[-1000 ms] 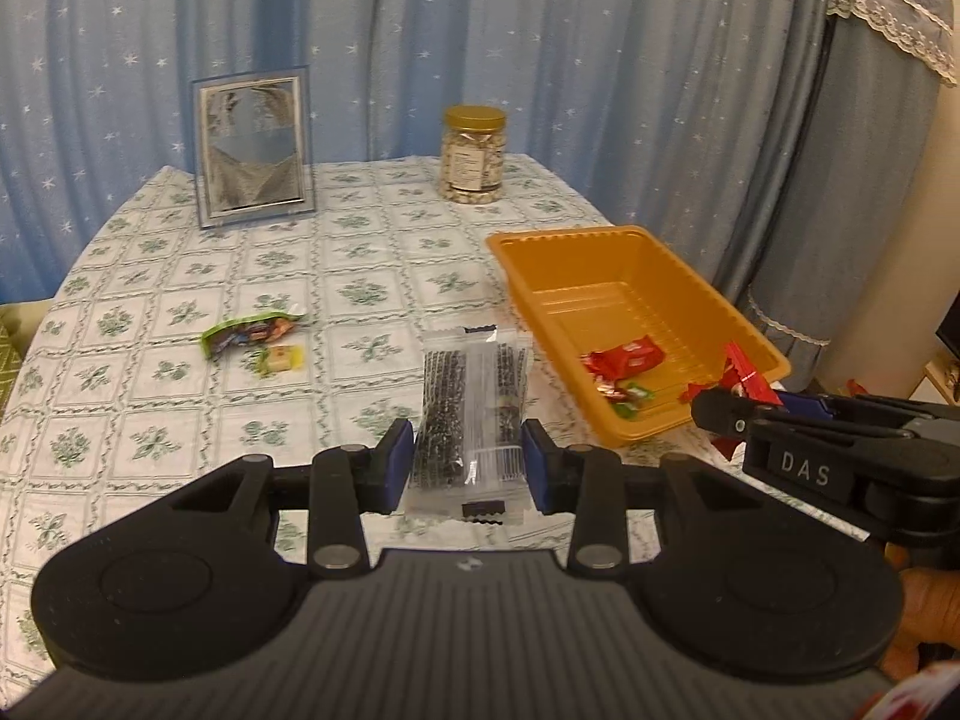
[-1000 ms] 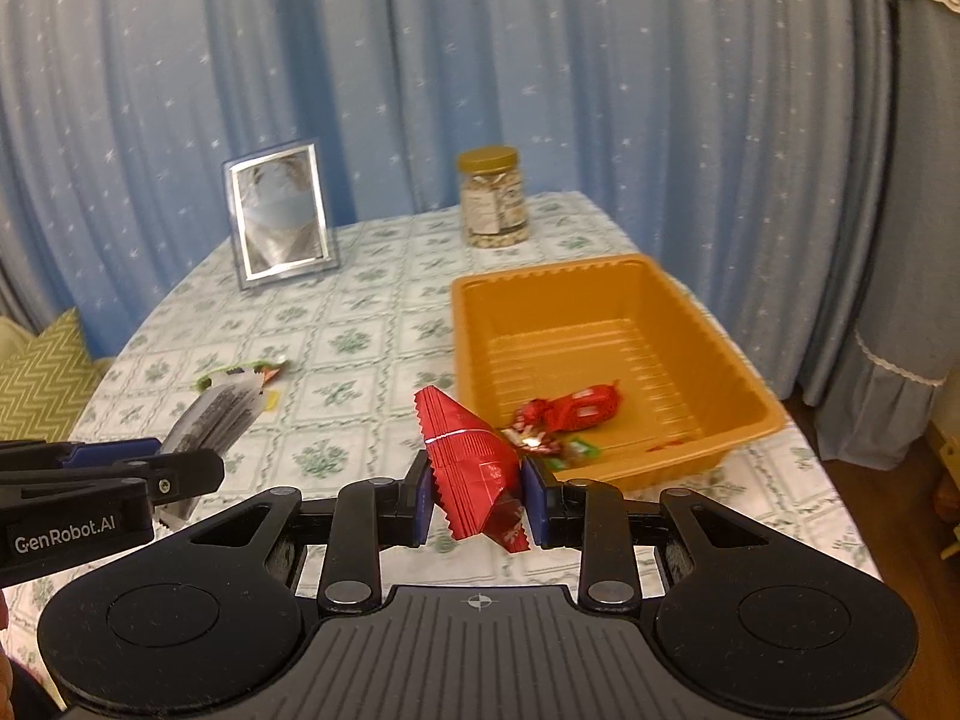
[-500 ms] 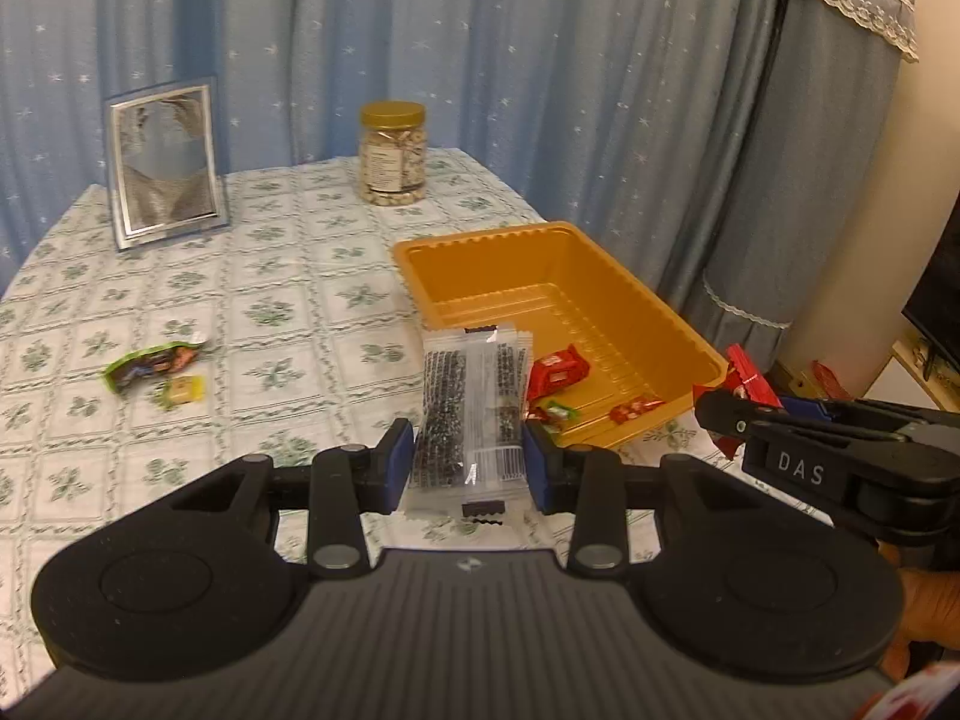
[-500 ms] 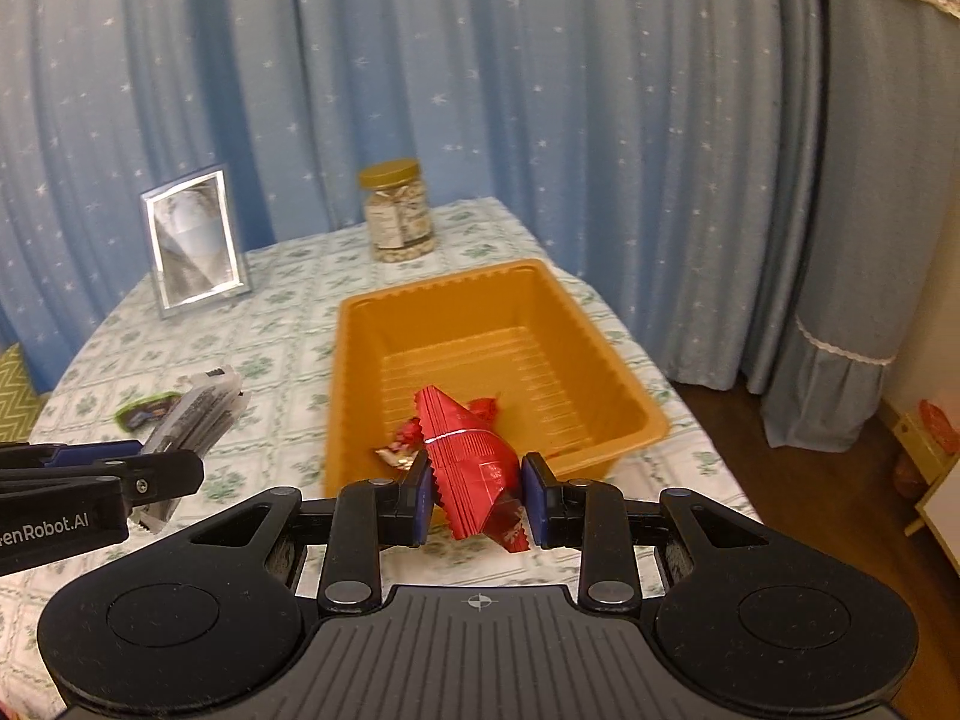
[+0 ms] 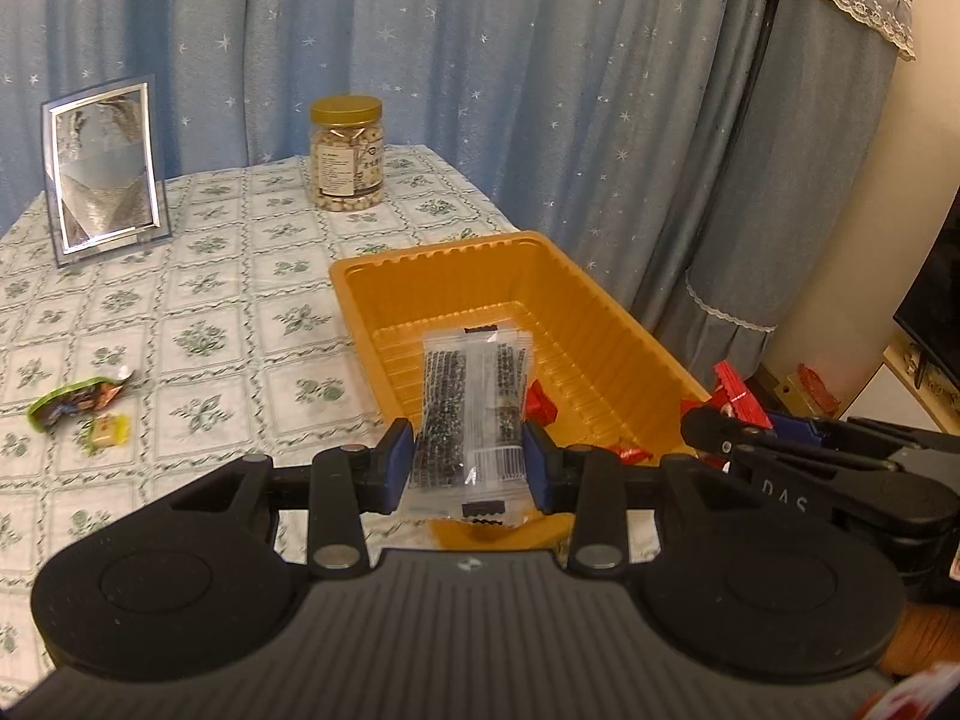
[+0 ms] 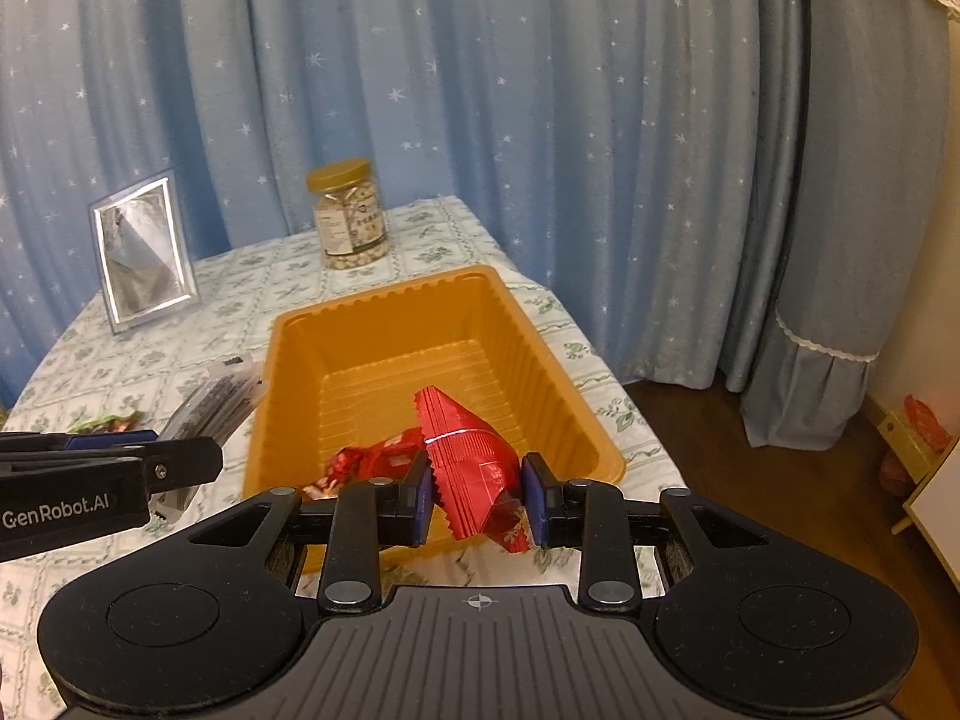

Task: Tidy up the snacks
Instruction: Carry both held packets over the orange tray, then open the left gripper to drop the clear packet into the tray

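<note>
Two claws in view, both loaded. My left claw (image 5: 469,468) is clamped on a clear packet of dark snack sticks (image 5: 474,414), held upright over the near end of the orange tray (image 5: 606,324). My right claw (image 6: 474,495) pinches a red foil packet (image 6: 474,462) above the tray's near rim.

Bench (image 5: 198,300): rounded top under a white cloth printed with green floral squares. Tray sits toward the bench's right edge, ribbed floor, a few red-wrapped sweets (image 6: 372,459) lying at its near end. Well to the tray's left on the cloth: a green wrapped snack (image 5: 72,402) and, just beside it, a small yellow sweet (image 5: 108,429). At the back of the bench, a silver picture frame (image 5: 102,177) stands upright at the left; a gold-lidded jar (image 5: 347,153) of pale pieces stands behind the tray.

Room: blue star-print curtains (image 6: 480,90) behind the bench, a lace-trimmed drape (image 5: 840,6) to the right, dark wooden floor (image 6: 750,480) beyond the bench edge.
</note>
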